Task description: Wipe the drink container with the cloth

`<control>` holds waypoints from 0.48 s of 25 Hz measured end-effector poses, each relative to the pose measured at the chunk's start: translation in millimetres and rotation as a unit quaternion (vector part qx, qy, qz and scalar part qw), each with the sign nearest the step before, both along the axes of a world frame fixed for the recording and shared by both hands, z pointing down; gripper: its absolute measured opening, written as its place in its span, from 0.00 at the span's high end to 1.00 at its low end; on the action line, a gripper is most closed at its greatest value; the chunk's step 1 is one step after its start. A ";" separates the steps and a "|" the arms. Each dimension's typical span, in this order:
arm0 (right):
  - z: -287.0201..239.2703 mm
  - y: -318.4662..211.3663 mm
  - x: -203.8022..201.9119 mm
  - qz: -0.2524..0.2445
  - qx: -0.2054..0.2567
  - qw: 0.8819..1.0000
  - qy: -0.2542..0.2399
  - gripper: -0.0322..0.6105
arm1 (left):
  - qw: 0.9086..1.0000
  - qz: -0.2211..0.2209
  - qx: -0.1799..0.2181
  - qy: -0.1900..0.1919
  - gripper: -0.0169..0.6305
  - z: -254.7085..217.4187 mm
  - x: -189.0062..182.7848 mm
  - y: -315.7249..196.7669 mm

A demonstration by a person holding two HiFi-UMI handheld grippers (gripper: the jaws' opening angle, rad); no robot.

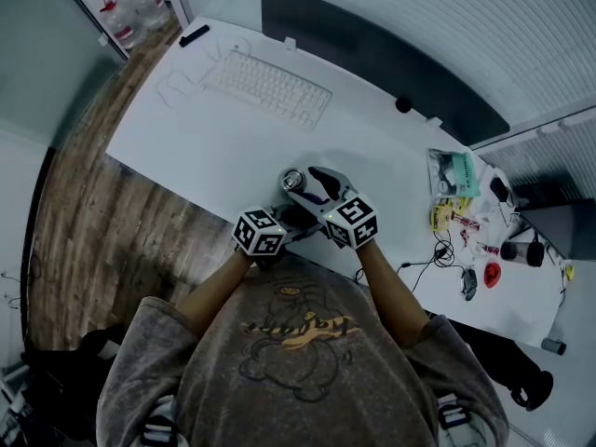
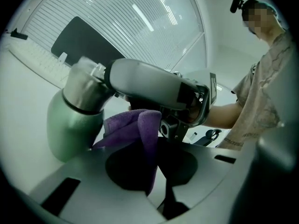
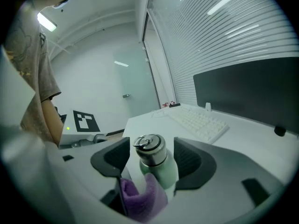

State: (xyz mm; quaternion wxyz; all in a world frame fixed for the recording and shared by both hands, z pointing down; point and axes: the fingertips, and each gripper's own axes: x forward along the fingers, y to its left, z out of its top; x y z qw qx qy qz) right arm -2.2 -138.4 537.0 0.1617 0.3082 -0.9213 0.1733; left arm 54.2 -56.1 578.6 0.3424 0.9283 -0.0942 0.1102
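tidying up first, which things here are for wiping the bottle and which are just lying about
For the job:
bottle
cloth

Lying about:
keyboard
monitor
cables
jugs

White table (image 1: 200, 152), white keyboard (image 1: 268, 87), black cables (image 1: 434, 253)

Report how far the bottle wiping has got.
Done: the left gripper grips the purple cloth. In hand: the cloth lies against the green bottle low down, with the right gripper open around it. Left: the steel cap and neck show no cloth; how much is wiped cannot be seen.
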 end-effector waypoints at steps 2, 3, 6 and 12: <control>-10.7 0.2 2.4 0.008 0.006 1.000 -0.014 0.49 | 1.000 0.006 0.014 -0.004 0.89 -7.7 -2.1 2.8; -16.5 0.6 4.0 0.012 0.010 1.000 -0.020 0.49 | 1.000 0.010 0.022 -0.005 0.89 -12.3 -3.1 3.7; -35.4 4.4 10.7 0.025 0.023 0.999 -0.037 0.49 | 0.999 0.017 0.046 -0.010 0.89 -28.4 -6.5 4.4; -73.3 19.1 33.6 0.062 0.059 0.995 -0.052 0.49 | 0.996 -0.005 0.089 -0.025 0.89 -66.1 -22.9 -5.4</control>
